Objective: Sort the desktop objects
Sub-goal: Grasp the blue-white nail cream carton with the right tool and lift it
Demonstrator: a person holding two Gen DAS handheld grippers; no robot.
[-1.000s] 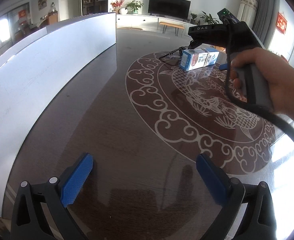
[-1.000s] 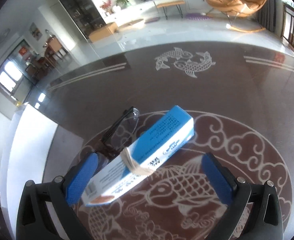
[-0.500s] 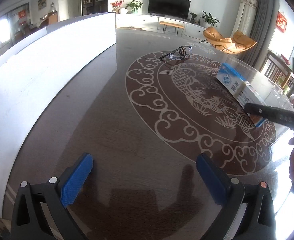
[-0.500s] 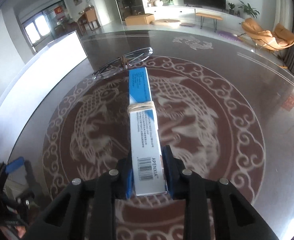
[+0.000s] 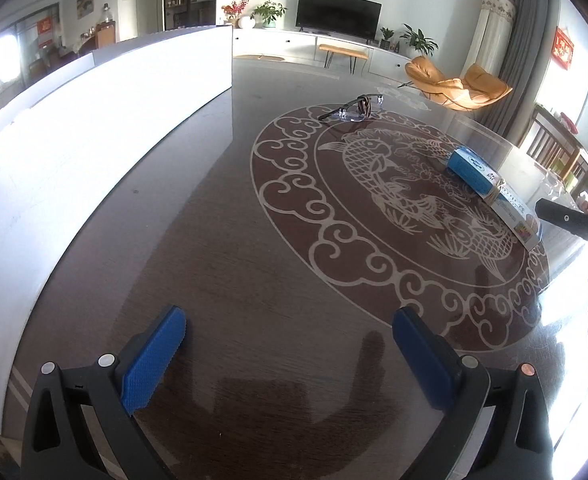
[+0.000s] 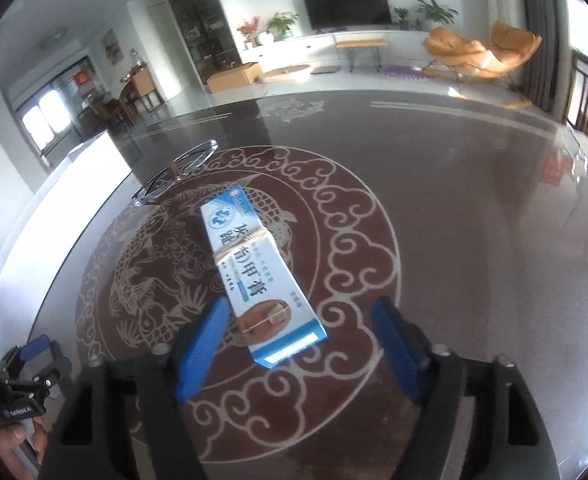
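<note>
**benchtop_bo:** So where's the medicine box (image 6: 255, 276) at? Looks like the right gripper (image 6: 298, 334) is letting it go: jaws are opening, the box's near end sits between the blue pads with a gap on each side, and it seems to lie flat on the table (image 6: 474, 216), on the fish pattern.

**umi_lurker:** Yeah, my guess is that's its sorted spot, well apart from the glasses (image 6: 173, 174) near the pattern's far edge. The rubber band (image 6: 239, 246) around it probably keeps it shut.

**benchtop_bo:** And the left gripper (image 5: 289, 350)?

**umi_lurker:** Wide apart, nothing in it, parked over bare table near the white board (image 5: 93, 128). Likely just waiting; glasses next, I'd bet.
</note>
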